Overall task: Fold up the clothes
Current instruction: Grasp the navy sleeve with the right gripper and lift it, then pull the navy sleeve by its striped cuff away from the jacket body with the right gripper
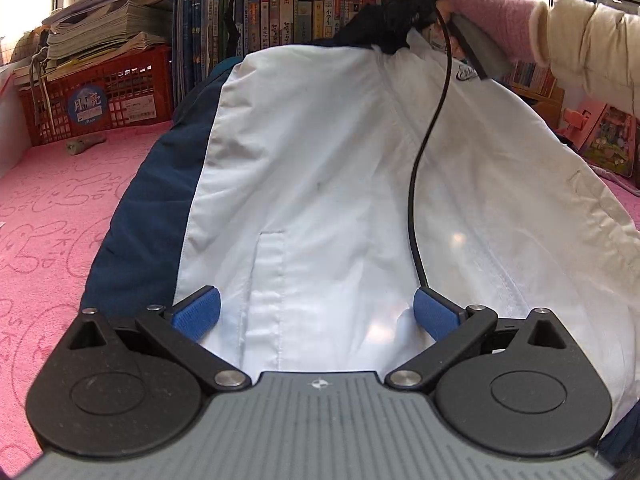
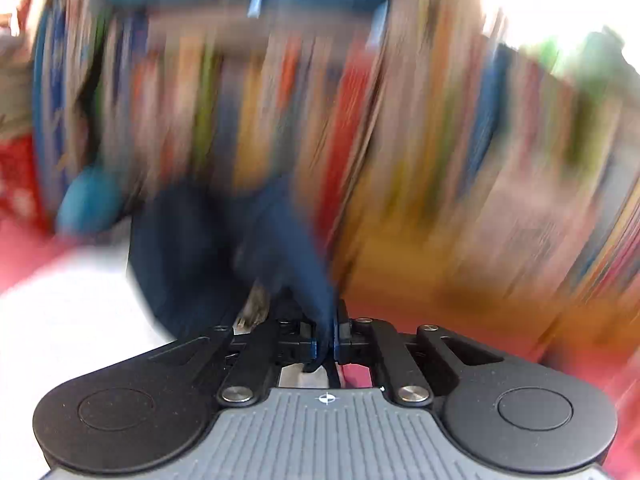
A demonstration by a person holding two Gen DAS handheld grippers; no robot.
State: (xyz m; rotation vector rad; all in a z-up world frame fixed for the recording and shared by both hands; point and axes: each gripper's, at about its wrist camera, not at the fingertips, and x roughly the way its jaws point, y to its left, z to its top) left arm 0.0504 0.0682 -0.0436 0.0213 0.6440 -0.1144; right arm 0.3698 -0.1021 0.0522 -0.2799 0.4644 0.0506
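Jacket (image 1: 312, 168), one, white lining up, right tool (image 2: 325, 340) pinching navy collar, left tool (image 1: 316, 314) spread

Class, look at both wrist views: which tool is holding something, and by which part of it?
The right tool is shut on the jacket, pinching its navy collar edge. The left tool is open, holding nothing.

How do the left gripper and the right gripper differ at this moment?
The left gripper has its jaws wide open and holds nothing; the right gripper is shut on the jacket's navy fabric. The left hovers low over the white lining; the right lifts the far end. Both have blue pads.
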